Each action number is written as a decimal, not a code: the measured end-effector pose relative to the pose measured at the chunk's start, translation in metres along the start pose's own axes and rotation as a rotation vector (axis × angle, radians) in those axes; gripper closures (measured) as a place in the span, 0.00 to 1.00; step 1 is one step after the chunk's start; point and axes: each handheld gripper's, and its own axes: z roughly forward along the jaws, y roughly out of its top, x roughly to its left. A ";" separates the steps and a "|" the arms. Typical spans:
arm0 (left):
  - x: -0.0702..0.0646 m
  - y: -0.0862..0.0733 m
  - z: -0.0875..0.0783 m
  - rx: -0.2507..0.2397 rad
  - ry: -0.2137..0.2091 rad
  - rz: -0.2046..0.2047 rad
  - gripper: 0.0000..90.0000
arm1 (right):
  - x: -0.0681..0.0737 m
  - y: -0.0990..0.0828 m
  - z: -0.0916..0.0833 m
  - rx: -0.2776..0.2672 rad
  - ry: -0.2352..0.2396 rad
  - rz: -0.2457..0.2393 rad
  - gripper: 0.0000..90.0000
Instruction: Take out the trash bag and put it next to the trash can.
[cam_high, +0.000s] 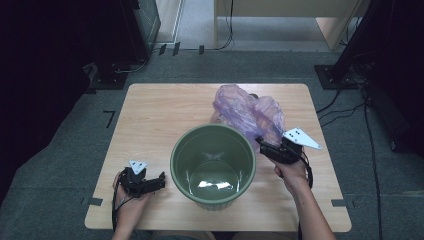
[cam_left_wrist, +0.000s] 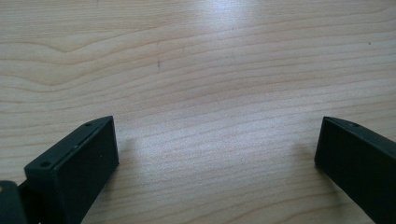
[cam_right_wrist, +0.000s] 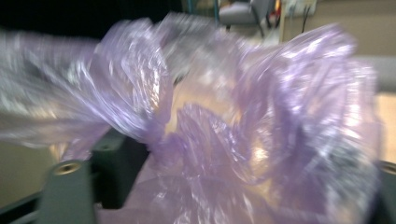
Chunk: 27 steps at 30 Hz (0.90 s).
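A crumpled purple plastic bag (cam_high: 247, 112) bulges over the far right rim of a green bucket (cam_high: 200, 145) that stands upright in the middle of the table. My right gripper (cam_high: 262, 145) is at the bag's lower right edge, just beyond the bucket's right rim. In the right gripper view, the blurred bag (cam_right_wrist: 261, 116) lies between the jaws of my right gripper (cam_right_wrist: 229, 186), which stand wide apart. My left gripper (cam_high: 161, 180) rests low at the near left, beside the bucket. Its jaws (cam_left_wrist: 217, 140) are open over bare wood.
The light wooden table (cam_high: 160, 110) stands on grey carpet. Dark equipment and cables (cam_high: 350, 100) lie on the floor to the right and at the far left. The bucket's inside shows a shiny bottom with nothing in it.
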 end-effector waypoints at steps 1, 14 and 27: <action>0.000 0.000 0.000 0.000 0.000 0.000 0.00 | -0.002 -0.006 -0.003 0.034 0.002 -0.005 0.16; 0.000 0.000 0.000 0.000 0.000 0.000 0.00 | -0.021 -0.063 -0.025 0.258 -0.126 -0.091 0.02; 0.000 0.000 0.000 -0.001 -0.002 -0.001 0.00 | -0.034 -0.086 -0.045 0.329 -0.239 -0.138 0.01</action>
